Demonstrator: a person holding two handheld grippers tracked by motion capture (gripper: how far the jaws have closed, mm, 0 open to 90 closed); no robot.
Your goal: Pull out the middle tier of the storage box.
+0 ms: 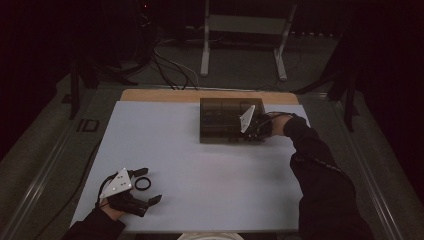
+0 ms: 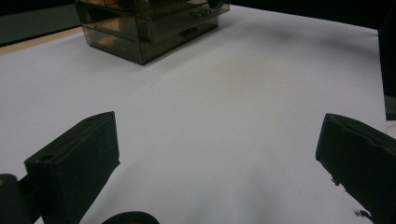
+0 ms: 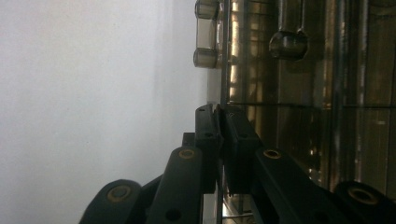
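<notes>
Looking at the high view, the right gripper [image 1: 256,131] is way out at the far right of the white surface [image 1: 200,170], pressed up against the front of the smoky see-through drawer box [image 1: 220,120]. In the right gripper view its jaws are squeezed nearly together at the drawer front's edge, right where the box meets the surface, with what looks like a thin lip or panel edge between them. I can't honestly tell whether they've actually got hold of it or are just closed next to it. The little clear knobs [image 3: 205,35] sit further along that same front face, ahead of the jaw tips, not in them.

The left gripper [image 1: 145,187] is nowhere near any of this. It rests at the near left corner with jaws spread wide, empty, and a black ring [image 1: 142,183] lies on the surface between them, apart from both as far as I can see. From there the box is well away, up and to the right.

So my guess is it's a drawer pull, and the thing that matters is that the drawer slides toward the person, so the right hand would need to pull straight back along that line. Right hand's clearly the nearer one.
</notes>
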